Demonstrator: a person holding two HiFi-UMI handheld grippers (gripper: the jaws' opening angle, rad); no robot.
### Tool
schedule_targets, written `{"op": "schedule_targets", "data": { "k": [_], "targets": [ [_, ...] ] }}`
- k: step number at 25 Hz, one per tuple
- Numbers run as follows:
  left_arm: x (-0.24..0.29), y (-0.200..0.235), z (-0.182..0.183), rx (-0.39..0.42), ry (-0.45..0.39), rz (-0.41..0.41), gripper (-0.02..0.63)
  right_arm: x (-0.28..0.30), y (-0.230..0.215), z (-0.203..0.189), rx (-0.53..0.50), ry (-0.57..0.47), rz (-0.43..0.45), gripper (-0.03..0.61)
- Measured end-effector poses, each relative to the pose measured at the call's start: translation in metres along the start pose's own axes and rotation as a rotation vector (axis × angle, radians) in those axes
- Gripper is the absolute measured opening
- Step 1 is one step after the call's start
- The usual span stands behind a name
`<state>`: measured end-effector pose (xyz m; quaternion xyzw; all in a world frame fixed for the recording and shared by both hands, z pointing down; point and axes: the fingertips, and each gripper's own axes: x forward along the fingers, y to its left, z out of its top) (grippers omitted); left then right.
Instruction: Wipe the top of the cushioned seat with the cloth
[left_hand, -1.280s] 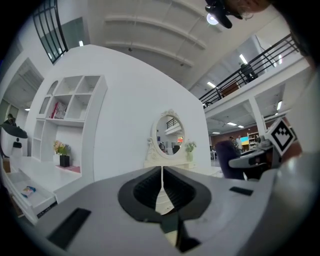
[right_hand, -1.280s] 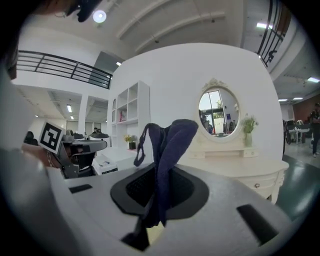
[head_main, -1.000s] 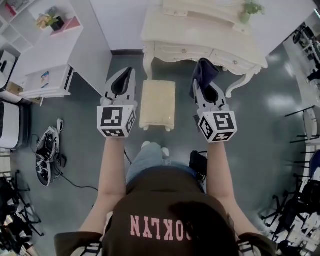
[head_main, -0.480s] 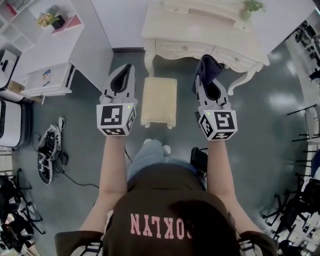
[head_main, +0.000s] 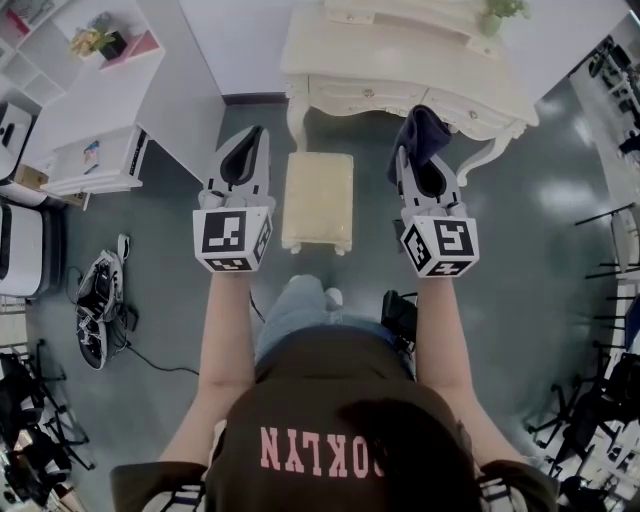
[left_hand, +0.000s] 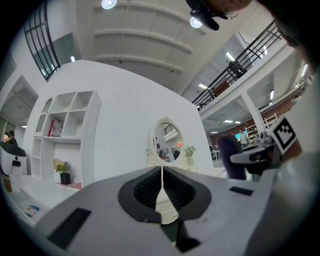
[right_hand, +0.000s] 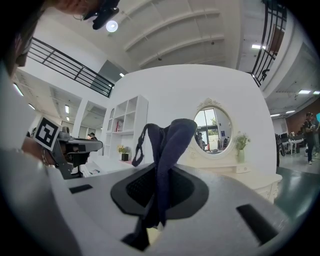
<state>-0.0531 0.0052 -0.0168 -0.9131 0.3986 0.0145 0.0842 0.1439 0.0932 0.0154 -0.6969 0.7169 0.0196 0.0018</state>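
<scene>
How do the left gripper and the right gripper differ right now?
The left gripper is shut with nothing between its jaws; the right gripper is shut on the dark blue cloth. The left gripper is left of the cushioned seat, the right gripper right of it. Both point toward the dressing table; neither is over the seat.

a mock bedroom set inside a big hall: cream dressing table (head_main: 400, 70), oval mirror (right_hand: 212, 131) and white shelves (left_hand: 65, 125) against a partition wall (left_hand: 125, 110), with a balcony railing (left_hand: 235, 70) above and stands (head_main: 35, 415) on grey floor (head_main: 530, 300).
</scene>
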Motion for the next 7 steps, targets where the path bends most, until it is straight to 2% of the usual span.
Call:
{"op": "schedule_targets", "data": {
  "k": [3, 7],
  "targets": [
    [0.002, 0.0004, 0.0007, -0.003, -0.003, -0.003, 0.011, 0.001, -0.0002, -0.0008, -0.007, 0.002, 0.005, 0.032],
    [0.0017, 0.006, 0.0046, -0.058, -0.024, 0.006, 0.011, 0.0031, 0.0014, -0.0009, -0.02, 0.005, 0.014, 0.032]
  ]
}}
